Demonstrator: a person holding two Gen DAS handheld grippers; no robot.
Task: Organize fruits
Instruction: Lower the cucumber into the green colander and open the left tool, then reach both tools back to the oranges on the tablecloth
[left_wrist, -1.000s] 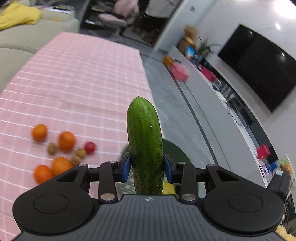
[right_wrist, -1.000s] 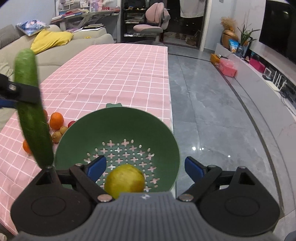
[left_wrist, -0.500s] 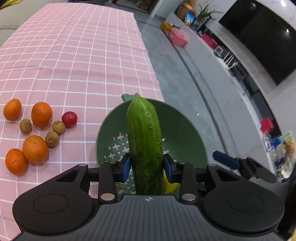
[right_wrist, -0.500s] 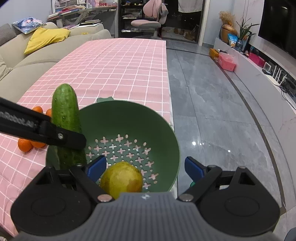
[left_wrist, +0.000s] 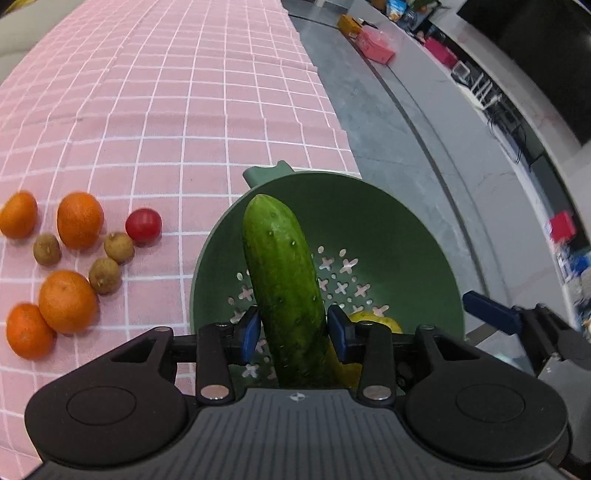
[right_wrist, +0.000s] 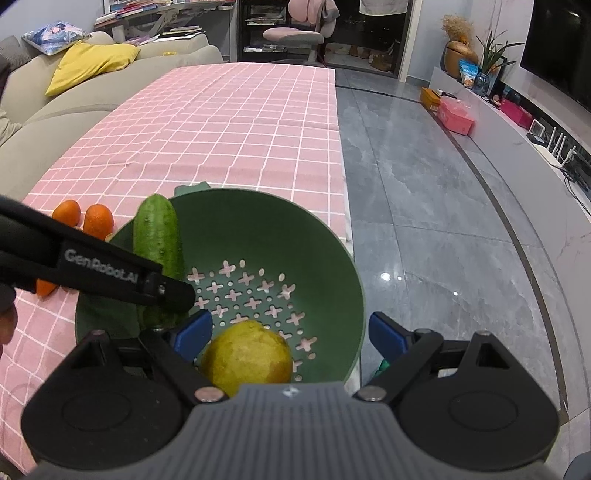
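Cucumber (left_wrist: 286, 284) first: it stands almost upright between the blue pads of my left gripper (left_wrist: 291, 330), with its low end down inside the green bowl (left_wrist: 388, 221). My left jaws have just been opening a little, and the cucumber leans a bit to one side (I think it is slipping free). A thin gap shows by the pads, so I do not think they squeeze it any more.

Yellow fruit (right_wrist: 246, 356) sits at the near side of the bowl, just beside the cucumber's low end. My right gripper (right_wrist: 290, 334) hangs over that fruit with its jaws wide apart and nothing in them.

Out on the pink cloth (left_wrist: 184, 110), to the side of the bowl, wait the oranges (left_wrist: 79, 219), a small red fruit (left_wrist: 143, 226) and some little brown ones (left_wrist: 118, 246).

To do this step well, I should open my left jaws slowly and let the cucumber tip down along the bowl wall. I should not let it bump the yellow fruit hard. Then I should lift straight up, so my pads do not drag it back out. The bowl sits near the table edge, so I must not push it.
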